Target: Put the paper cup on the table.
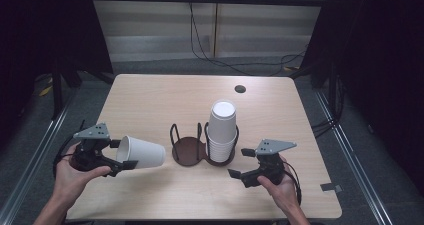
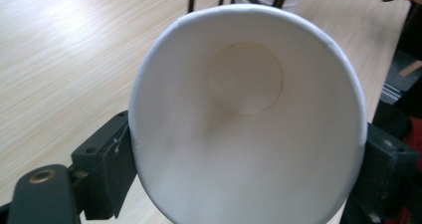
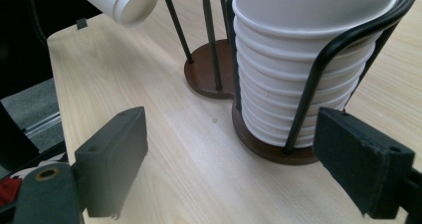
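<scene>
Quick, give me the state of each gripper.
Left gripper: closed on a paper cup, held on its side.
Right gripper: open, holding nothing.

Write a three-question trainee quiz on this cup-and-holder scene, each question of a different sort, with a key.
1. True or false: the left gripper holds a paper cup on its side.
2. Which ring of the cup holder holds the stack of cups? A nearer the left gripper, B nearer the right gripper
3. Fill in: the right gripper's jaws are ___.

Key: 1 true; 2 B; 3 open.
</scene>
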Motion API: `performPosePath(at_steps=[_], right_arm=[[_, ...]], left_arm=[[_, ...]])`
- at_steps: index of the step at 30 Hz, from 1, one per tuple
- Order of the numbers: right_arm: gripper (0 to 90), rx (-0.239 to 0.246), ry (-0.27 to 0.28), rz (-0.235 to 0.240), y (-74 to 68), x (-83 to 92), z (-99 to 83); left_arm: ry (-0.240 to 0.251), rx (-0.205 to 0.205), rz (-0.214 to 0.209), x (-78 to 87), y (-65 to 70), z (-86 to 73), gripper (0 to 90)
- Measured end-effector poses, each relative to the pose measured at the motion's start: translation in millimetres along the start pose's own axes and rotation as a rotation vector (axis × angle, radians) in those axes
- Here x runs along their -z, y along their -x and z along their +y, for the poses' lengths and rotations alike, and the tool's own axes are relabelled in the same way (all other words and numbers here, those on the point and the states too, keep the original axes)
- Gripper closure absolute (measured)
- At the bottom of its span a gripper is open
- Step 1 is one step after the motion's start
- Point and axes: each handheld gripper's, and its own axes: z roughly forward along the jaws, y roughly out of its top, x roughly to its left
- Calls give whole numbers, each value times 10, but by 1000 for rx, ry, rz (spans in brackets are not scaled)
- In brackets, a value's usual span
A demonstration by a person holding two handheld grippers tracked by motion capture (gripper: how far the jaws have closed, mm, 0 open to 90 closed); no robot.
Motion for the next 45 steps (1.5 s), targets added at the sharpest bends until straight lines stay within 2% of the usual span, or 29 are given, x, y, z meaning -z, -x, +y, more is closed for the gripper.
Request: performPosePath(at_steps=[9, 10, 12, 14, 20, 24, 28, 29, 35, 38, 39, 41, 45], right_arm=[[144, 3, -8, -5, -1, -11, -3], [144, 2, -8, -5, -1, -11, -3], [144, 0, -7, -7, 5, -11, -4], [145, 0, -10, -2, 8, -13, -8], [145, -1, -14, -2, 7, -22, -12], [145, -3, -15, -3, 10, -24, -16], [145, -4, -18, -2, 12, -28, -19], [145, -4, -19, -1, 12, -29, -19], [144, -2, -26, -7, 7, -35, -24], [144, -4, -27, -8, 11, -44, -22], [144, -6, -27, -7, 10, -49, -20], [144, -4, -27, -5, 2, -51, -20], [144, -3, -32, -6, 3, -53, -27]], left_arm=[[-26, 1, 54, 97, -119, 82, 137], [-36, -13, 74, 98, -127, 105, 137], [-37, -9, 69, 97, -147, 137, 137], [-51, -18, 84, 90, -161, 191, 137], [-134, -46, 92, -11, -198, 358, 137], [-172, -62, 126, -69, -230, 442, 137], [-223, -75, 120, -154, -276, 520, 136], [-248, -76, 128, -208, -295, 556, 136], [-256, -87, 150, -294, -320, 635, 136], [-302, -96, 172, -391, -350, 685, 136], [-322, -107, 169, -420, -368, 706, 136], [-342, -105, 151, -479, -388, 746, 135], [-392, -119, 160, -569, -397, 826, 134]])
